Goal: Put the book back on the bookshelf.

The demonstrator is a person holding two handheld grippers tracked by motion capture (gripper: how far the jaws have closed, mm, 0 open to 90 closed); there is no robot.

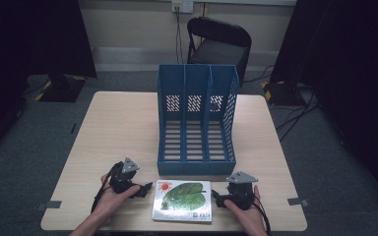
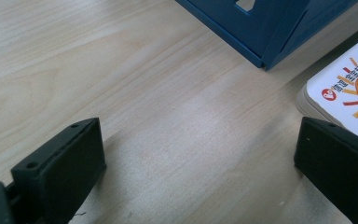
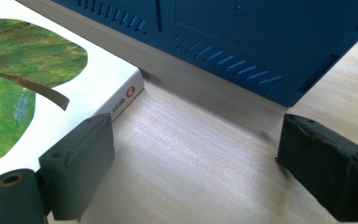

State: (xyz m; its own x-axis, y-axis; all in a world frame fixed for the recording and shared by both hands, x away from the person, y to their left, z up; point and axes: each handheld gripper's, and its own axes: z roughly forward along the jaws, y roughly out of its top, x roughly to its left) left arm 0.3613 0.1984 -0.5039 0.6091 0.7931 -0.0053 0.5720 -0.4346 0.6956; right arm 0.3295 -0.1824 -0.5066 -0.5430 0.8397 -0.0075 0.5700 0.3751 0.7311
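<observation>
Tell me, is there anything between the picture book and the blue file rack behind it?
No, only a narrow strip of bare table separates the book from the rack, seen in the right gripper view.

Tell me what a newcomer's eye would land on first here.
First the tall blue file rack with three slots, standing mid-table. Next the picture book with a green leaf and orange sun on its cover, lying flat at the table's near edge just in front of the rack. The left gripper and right gripper flank the book, both open and holding nothing.
</observation>
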